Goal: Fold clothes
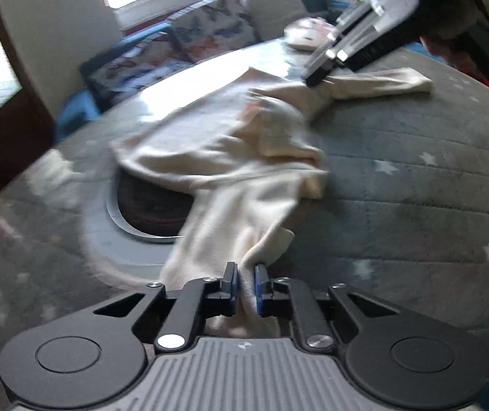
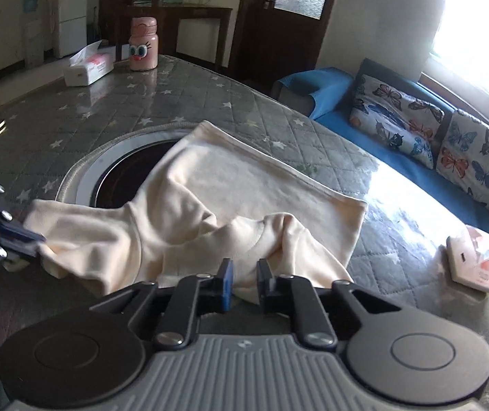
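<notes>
Nearest the left wrist lens, the left hand-held gripper (image 1: 245, 279) is clamped on a bunched end of the cream garment (image 1: 230, 157) at 6 o'clock. Largest in view is the worktop (image 2: 210, 102) under a grey quilted cover with white stars, its round dark opening (image 2: 121, 174) partly hidden by the cloth. On it the garment lies spread and rumpled – a long-sleeved top or similar, though I cannot tell its exact kind. In the left view its long axis runs from 6 o'clock up toward 1 o'clock, where the right hand-held gripper (image 1: 316, 78) pinches the far end beside a trailing sleeve-like strip.

In the right wrist view the right hand-held gripper's blue pads (image 2: 226, 284) stand slightly apart with cloth between them – it looks gripped. Smaller things sit clear: tissue box (image 2: 88, 68), pink bottle (image 2: 142, 44), pink packet (image 2: 477, 263).

I judge this the straightening step: next, pull both ends taut and lay it flat before folding.
</notes>
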Demonstrator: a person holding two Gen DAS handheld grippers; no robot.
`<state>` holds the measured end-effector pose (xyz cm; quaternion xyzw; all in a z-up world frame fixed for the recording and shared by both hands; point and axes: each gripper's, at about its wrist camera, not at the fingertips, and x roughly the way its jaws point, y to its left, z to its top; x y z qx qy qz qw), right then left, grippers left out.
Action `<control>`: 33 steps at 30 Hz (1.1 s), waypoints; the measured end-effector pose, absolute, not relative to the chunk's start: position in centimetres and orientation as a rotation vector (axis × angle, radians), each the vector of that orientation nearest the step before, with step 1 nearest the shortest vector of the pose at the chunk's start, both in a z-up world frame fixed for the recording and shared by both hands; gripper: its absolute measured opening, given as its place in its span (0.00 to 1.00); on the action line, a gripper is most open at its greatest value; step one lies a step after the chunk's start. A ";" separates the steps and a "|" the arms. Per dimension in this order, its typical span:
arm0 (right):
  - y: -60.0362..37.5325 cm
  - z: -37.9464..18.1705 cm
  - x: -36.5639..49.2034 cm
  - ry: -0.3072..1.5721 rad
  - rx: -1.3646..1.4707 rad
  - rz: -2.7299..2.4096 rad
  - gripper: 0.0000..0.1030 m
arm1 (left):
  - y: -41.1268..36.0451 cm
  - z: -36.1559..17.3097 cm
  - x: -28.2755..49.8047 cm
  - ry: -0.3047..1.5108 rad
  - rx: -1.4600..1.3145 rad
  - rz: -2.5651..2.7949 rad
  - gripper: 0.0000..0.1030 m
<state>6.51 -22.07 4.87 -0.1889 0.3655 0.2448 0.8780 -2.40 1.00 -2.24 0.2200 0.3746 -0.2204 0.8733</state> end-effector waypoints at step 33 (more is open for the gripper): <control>-20.6 4.3 2.9 0.816 -0.258 0.891 0.06 | 13.0 -2.2 1.1 0.840 0.385 -0.144 0.10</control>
